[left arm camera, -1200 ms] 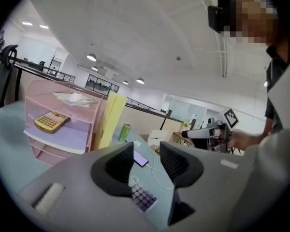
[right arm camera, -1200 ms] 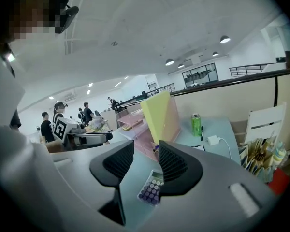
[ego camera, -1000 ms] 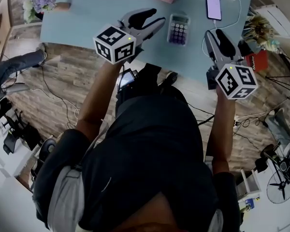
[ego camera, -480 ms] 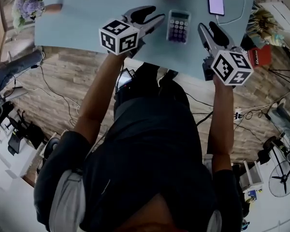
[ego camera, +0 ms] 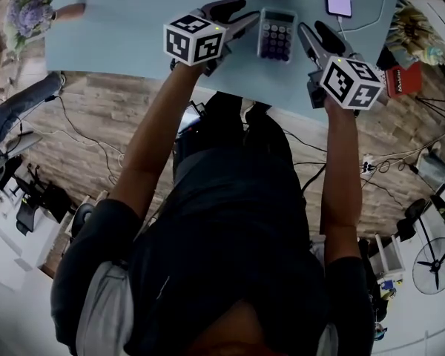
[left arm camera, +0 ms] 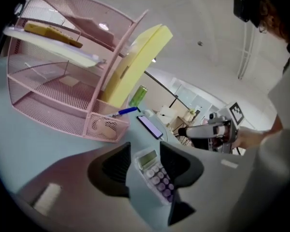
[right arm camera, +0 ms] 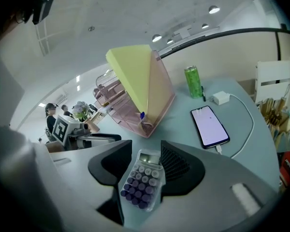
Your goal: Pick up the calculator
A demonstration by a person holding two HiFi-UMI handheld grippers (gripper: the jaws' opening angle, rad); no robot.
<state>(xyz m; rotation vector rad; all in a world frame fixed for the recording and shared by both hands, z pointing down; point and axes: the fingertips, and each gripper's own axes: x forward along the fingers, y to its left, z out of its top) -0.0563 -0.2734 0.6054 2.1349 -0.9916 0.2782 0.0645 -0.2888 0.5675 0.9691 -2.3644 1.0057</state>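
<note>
Two spread tongs (ego camera: 241, 16) (ego camera: 310, 30) beside the calculator (ego camera: 276, 34)

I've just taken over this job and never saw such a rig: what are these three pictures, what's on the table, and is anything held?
There is no robot: a person holds a two-jaw gripper in each hand. The head view comes from a camera on the person's head, looking down. The other two cameras ride on the left gripper and the right gripper and look along their jaws. On the pale blue table are a small calculator with purple keys, a smartphone on a white cable, a pink wire-mesh desk organiser and a green can. Both grippers' jaws stand apart, one gripper on each side of the calculator. Nothing is held yet.
</note>
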